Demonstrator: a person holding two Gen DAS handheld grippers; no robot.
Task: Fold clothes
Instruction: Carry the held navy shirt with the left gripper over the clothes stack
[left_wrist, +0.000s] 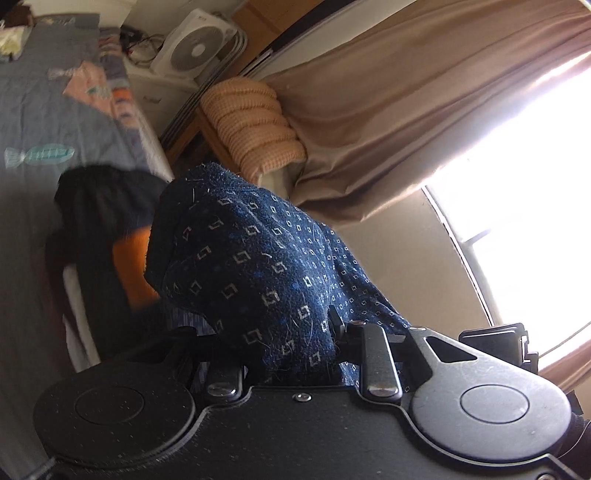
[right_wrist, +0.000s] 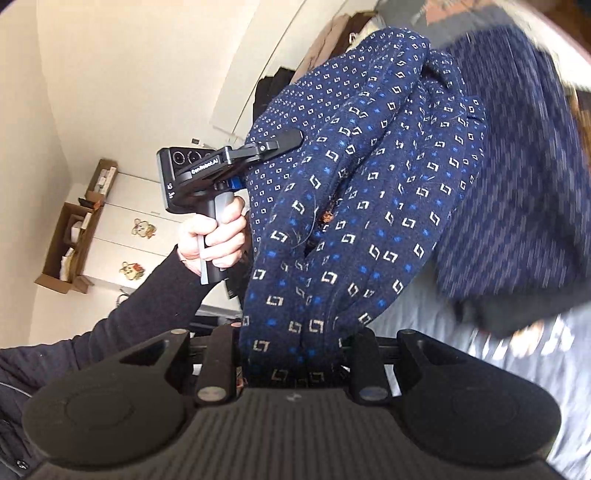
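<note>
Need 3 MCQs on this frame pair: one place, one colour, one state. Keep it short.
1. Where does the box fan stand?
A. beside the bed
B. under the window
C. on the bed

2. Colour of the patterned garment?
A. red
B. navy blue
C. green

3. State of the right hand-held gripper?
A. open, empty
B. shut on the garment
C. out of view

A: fan sits on the cabinet at the bed's edge.
B: navy with small white squares.
B: cloth is pinched between its fingers.
</note>
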